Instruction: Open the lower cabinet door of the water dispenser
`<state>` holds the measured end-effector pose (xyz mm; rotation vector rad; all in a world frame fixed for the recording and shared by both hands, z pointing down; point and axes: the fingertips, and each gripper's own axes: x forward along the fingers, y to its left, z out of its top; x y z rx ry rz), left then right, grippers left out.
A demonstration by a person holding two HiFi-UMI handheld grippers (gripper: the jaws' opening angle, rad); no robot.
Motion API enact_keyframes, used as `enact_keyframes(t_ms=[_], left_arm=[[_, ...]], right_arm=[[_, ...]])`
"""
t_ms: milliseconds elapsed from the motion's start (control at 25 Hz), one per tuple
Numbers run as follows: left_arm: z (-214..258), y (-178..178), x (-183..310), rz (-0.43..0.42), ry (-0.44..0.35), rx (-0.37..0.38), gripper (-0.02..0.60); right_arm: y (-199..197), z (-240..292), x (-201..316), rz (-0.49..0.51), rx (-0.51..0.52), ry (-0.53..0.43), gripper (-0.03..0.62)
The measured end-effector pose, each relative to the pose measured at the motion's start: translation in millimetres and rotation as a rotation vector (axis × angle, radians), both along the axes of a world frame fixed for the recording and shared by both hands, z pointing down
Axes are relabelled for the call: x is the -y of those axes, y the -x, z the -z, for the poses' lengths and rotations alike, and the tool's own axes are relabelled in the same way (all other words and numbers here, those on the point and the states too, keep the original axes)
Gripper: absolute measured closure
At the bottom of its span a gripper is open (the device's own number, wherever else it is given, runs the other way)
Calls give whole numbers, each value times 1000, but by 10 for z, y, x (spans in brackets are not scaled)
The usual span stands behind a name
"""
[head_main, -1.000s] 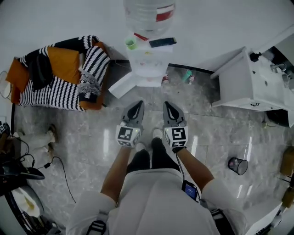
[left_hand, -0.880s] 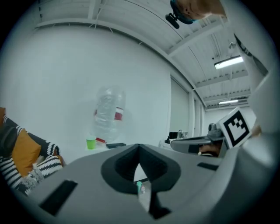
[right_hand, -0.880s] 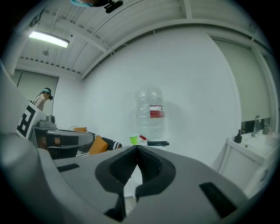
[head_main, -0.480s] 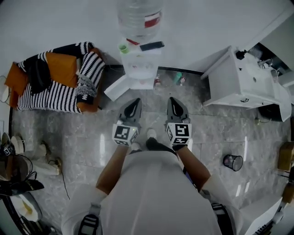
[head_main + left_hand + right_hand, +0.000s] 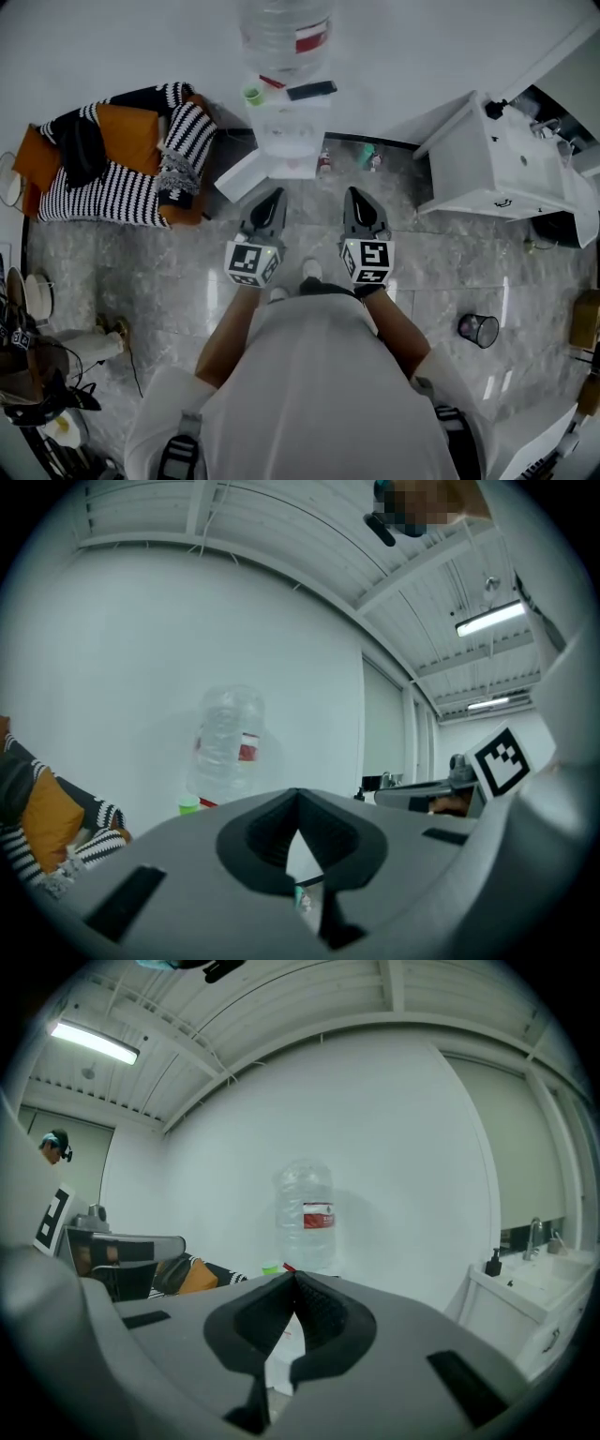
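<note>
The white water dispenser (image 5: 285,131) stands against the far wall with a clear bottle (image 5: 286,33) on top. Its lower cabinet door (image 5: 246,175) stands swung out to the left. My left gripper (image 5: 272,196) and right gripper (image 5: 356,194) hover side by side in front of it, above the floor, touching nothing. Both point at the dispenser with jaws shut and empty. In the left gripper view the bottle (image 5: 228,738) rises beyond the closed tips of the left gripper (image 5: 298,794). The right gripper view shows the bottle (image 5: 305,1213) above the closed right gripper (image 5: 295,1277).
A chair with a striped blanket and orange cushion (image 5: 122,159) sits left of the dispenser. A white sink cabinet (image 5: 497,169) stands at the right, a black bin (image 5: 478,328) on the floor near it. A green cup (image 5: 251,95) and a dark flat object (image 5: 309,90) lie on the dispenser.
The person has risen from a crouch and both grippers have come up with them, still side by side and shut. The cabinet door stays swung out.
</note>
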<state>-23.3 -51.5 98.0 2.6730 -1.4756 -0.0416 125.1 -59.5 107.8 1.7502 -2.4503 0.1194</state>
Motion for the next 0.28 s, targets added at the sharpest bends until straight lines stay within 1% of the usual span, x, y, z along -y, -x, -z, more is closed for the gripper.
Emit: enact_keyframes(t_ms=[280], left_arm=[[-133,-21,101,2,20,15,572]], right_arm=[[-144,-97,165,20,-25,9,585]])
